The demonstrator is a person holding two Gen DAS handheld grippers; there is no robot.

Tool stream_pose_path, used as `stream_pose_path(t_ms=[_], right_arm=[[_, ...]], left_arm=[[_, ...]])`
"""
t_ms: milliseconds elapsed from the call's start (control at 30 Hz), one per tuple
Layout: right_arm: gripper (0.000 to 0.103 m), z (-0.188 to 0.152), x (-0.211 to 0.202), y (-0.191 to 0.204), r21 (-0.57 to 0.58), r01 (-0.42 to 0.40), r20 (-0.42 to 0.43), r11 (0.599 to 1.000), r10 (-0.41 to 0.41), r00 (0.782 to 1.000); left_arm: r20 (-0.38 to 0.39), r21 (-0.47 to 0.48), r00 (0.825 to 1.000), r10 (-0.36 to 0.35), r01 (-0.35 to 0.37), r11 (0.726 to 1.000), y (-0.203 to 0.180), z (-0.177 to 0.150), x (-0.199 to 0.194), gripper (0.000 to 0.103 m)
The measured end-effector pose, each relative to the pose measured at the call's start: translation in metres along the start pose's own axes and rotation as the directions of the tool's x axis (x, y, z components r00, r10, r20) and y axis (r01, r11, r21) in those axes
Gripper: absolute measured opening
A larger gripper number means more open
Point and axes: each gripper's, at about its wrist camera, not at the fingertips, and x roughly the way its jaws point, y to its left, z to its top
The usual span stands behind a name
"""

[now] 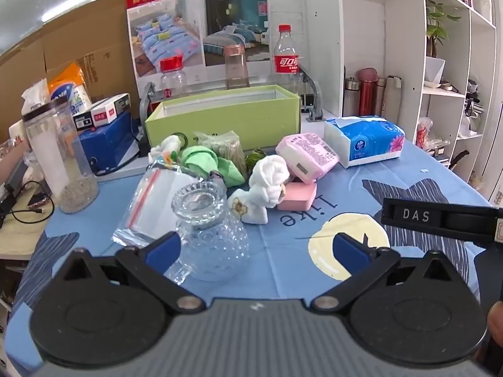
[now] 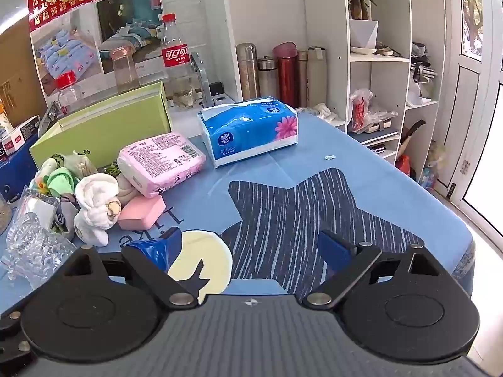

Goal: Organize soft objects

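Blue cloth is covering the tabletop, and the soft things are still lying loose on it in front of the green box, which is looking empty from the left view. A white rolled towel, a green cloth, a pink sponge, a pink tissue pack and a blue tissue pack are all sitting outside it, mixed with a glass jar and a zip bag. Both the left tool and the right tool are hovering spread wide, pinching nothing. Judging by this, the sorting is barely beginning and every soft item is waiting.
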Motion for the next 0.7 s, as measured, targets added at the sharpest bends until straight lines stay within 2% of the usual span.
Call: stream_pose_path(t_ms=[267,700], right_arm=[[0.080,0.0001,0.0003,0.0040,-0.004,-0.001,-0.001,1.000,0.001,1.000],[0.080,-0.0003,-0.0030,0.0056,-0.011,-0.010,-0.001,1.000,0.010,1.000]], left_arm=[[0.023,-0.011,1.000,0.008,-0.008,1.000,0.0033,0.0010,0.0007,0.103],[-0.001,-0.002,1.000,0.000,0.000,1.000,0.0032,-0.0005,-0.0018,0.103]])
